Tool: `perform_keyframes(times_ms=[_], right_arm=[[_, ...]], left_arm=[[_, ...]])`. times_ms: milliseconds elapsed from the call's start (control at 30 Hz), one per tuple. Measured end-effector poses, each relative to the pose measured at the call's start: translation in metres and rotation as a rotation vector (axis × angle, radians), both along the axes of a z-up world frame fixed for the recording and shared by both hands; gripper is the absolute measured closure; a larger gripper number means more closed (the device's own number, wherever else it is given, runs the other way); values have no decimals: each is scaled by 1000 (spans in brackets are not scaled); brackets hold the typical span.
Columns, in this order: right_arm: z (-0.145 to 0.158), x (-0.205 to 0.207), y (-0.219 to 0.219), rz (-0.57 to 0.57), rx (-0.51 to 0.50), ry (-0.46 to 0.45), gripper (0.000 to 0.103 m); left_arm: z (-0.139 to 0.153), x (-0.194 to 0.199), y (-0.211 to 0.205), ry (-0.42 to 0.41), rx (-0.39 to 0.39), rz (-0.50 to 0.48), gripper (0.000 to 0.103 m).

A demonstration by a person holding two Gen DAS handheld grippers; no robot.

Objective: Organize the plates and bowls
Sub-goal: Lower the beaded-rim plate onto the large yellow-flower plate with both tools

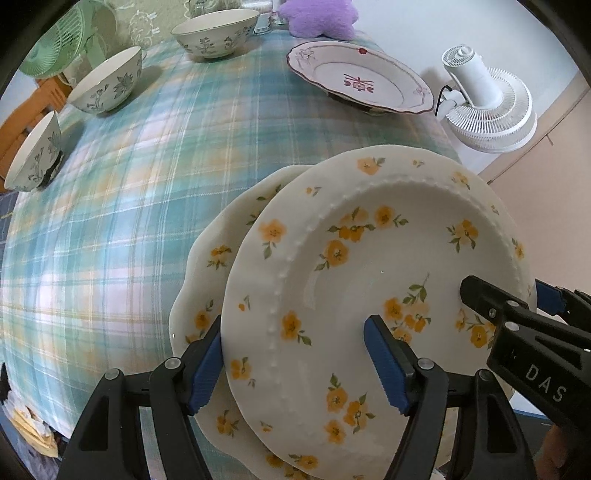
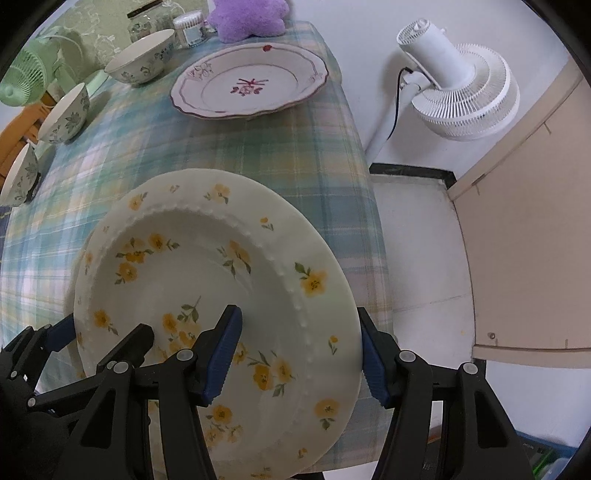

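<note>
A round white plate with yellow flowers and a beaded rim point(image 1: 351, 295) point(image 2: 207, 280) lies over a scalloped plate of the same pattern point(image 1: 207, 266) at the near right of the table. I cannot tell if the two touch. My left gripper point(image 1: 293, 325) point(image 2: 107, 328) straddles the top plate's left rim. One blue pad lies against the outer edge and the other finger is inside the well. My right gripper point(image 2: 298, 313) point(image 1: 504, 286) holds the opposite rim the same way. Both point steeply down.
A pink-patterned plate point(image 1: 358, 81) point(image 2: 251, 85) lies at the far right. Three blue-flowered bowls point(image 1: 216, 31) point(image 1: 107, 79) point(image 1: 33, 151) line the left and back. A purple plush point(image 1: 321, 16), jars point(image 2: 188, 29) and a green fan point(image 1: 62, 37) stand behind. A white fan point(image 2: 461, 88) stands beyond the table's right edge.
</note>
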State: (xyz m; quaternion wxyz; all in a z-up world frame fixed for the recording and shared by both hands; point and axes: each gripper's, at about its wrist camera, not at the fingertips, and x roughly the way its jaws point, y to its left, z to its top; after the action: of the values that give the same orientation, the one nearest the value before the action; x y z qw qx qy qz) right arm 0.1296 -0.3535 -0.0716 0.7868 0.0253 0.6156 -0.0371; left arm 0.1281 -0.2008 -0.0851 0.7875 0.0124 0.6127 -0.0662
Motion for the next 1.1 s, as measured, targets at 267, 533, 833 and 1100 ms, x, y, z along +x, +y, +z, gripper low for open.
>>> perform_keyframes(times_ms=[267, 533, 833, 1100], right_arm=[[-8, 1, -4, -16, 24, 4, 39], [-12, 1, -6, -20, 52, -5, 39], [-11, 0, -4, -2, 56, -19, 40], [-9, -3, -6, 2, 85, -24, 41]], left_arm=[[-3, 3, -11, -24, 45, 25, 23], [-4, 1, -14, -51, 86, 71, 17], [-4, -1, -20, -71, 155, 82, 15], [-1, -4, -26, -91, 213, 77, 16]])
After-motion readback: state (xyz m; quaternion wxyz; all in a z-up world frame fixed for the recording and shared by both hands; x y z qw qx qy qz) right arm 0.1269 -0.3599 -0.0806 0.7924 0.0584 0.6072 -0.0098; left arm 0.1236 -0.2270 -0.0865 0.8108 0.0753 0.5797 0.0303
